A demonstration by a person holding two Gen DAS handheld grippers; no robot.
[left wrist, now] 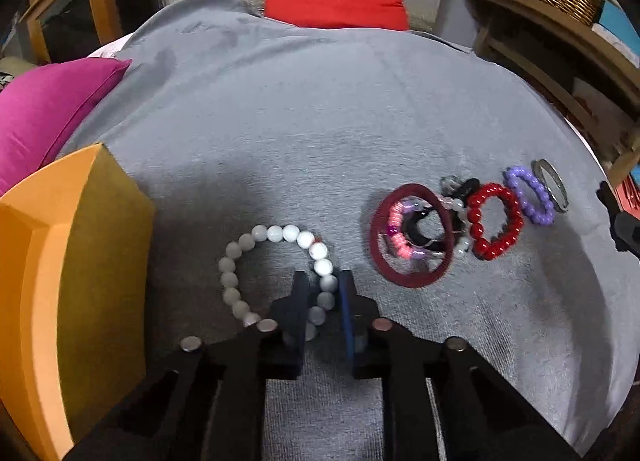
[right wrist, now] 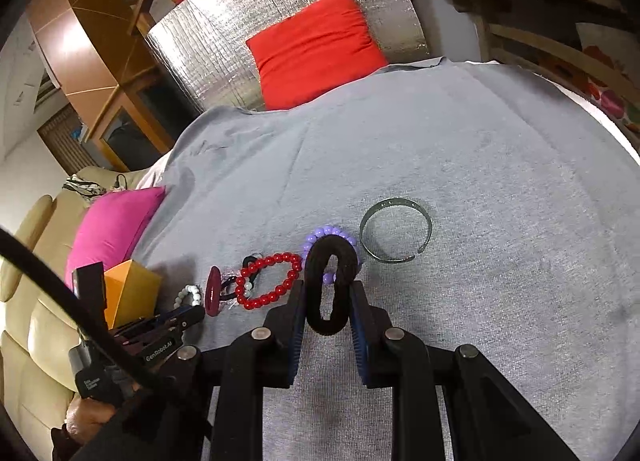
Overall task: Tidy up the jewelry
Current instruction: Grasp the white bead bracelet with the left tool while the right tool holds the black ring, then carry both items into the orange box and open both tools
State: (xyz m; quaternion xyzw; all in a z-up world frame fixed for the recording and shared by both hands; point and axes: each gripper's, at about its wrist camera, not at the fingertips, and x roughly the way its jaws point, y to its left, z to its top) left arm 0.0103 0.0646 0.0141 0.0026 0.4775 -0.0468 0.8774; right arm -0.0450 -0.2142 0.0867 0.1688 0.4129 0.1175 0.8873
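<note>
The left gripper (left wrist: 325, 281) pinches the white bead bracelet (left wrist: 276, 273) lying on the grey cloth (left wrist: 320, 121), just right of the orange box (left wrist: 80, 261). The right gripper (right wrist: 329, 293) squeezes a black hair tie (right wrist: 331, 285) over the purple bracelet (right wrist: 320, 235), beside the metal bangle (right wrist: 396, 231)

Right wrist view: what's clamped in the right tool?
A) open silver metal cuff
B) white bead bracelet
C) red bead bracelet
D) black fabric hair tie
D: the black fabric hair tie stands as a loop pinched between the right tool fingers, while the red bead bracelet and open silver metal cuff lie on the grey cloth.
</note>
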